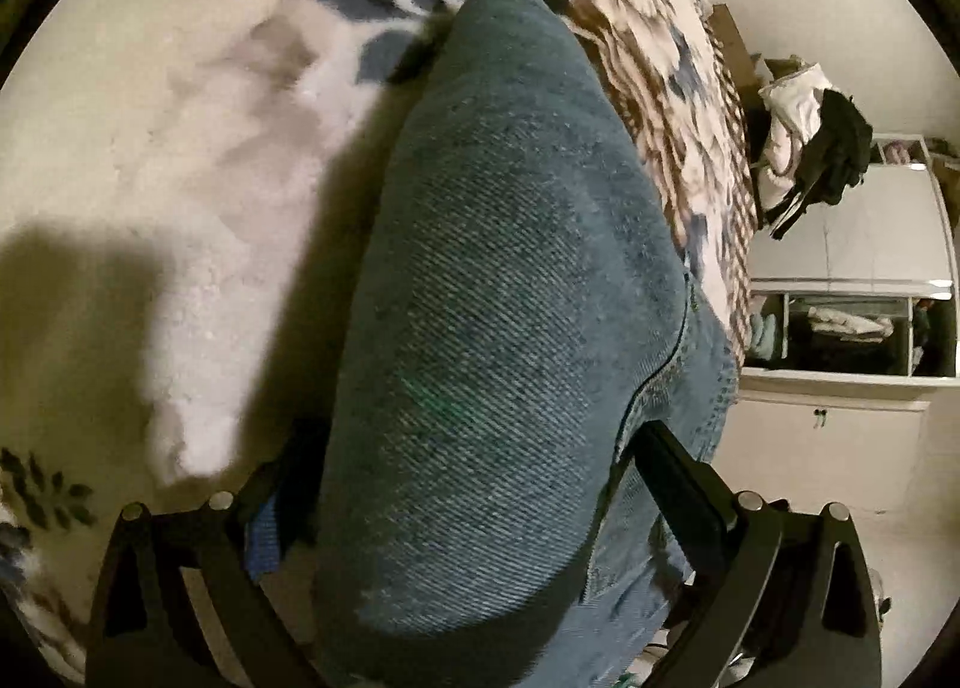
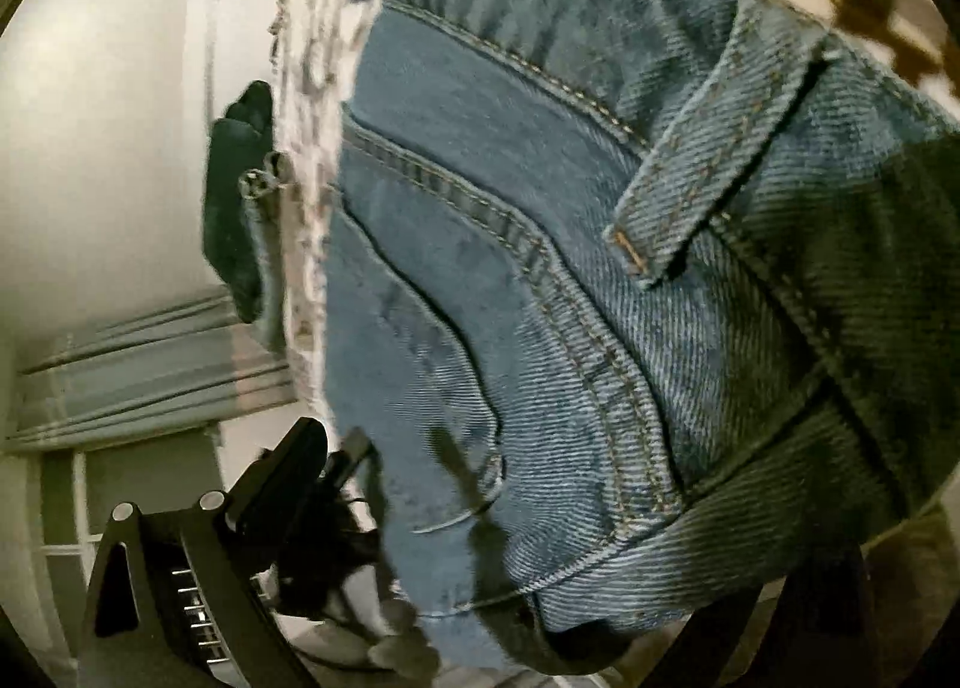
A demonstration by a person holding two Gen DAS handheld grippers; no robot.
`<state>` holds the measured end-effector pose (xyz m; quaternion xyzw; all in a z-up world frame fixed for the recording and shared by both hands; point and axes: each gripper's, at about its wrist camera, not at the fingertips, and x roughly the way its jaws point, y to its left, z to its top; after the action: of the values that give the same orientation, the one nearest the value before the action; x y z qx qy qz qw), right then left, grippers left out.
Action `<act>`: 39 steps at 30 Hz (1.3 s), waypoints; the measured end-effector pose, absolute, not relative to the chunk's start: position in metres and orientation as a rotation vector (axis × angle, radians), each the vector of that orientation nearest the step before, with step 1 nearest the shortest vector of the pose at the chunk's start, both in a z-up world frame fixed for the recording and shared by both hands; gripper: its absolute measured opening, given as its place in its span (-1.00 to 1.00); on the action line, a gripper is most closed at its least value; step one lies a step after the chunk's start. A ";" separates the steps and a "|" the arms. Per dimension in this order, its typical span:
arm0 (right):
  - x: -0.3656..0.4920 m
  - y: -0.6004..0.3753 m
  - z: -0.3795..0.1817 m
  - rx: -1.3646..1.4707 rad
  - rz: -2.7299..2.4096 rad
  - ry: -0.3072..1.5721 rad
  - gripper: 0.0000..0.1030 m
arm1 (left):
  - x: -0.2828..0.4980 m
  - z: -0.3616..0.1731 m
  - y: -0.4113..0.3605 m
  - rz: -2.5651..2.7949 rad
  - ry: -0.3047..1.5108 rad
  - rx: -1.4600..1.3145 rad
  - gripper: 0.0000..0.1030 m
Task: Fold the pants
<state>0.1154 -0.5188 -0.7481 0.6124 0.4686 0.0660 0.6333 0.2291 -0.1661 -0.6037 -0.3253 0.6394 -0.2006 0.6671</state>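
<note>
Blue denim pants [image 1: 498,298] lie on the floral fleece bedspread [image 1: 180,87], bunched between the left tool [image 1: 474,484]'s clamping fingers; the right tool [image 2: 540,508] gapes wide.

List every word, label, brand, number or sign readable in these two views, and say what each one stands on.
None: no readable text in either view.
The jeans show only stitched seams and a belt loop; no brand tag or size label is in view.
The floral blanket bears a leaf pattern only.
The shelf unit and its contents in the left wrist view are too small and blurred to show any lettering.
</note>
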 end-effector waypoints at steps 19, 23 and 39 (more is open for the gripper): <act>0.139 -0.479 -0.705 1.057 -0.046 1.131 -0.40 | 0.198 -0.563 -0.147 -0.491 1.289 -0.805 -0.27; 0.139 -0.477 -0.665 1.022 -0.031 1.107 -0.42 | 0.195 -0.531 -0.147 -0.497 1.235 -0.808 -0.32; 0.237 -0.420 -0.504 0.920 0.136 0.960 -0.43 | 0.298 -0.391 -0.081 -0.476 1.086 -0.806 -0.32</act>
<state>0.2373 -0.4196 -0.5036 0.4263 0.4453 0.0629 0.7849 0.2977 -0.0806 -0.3908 -0.3691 0.4978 -0.2179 0.7539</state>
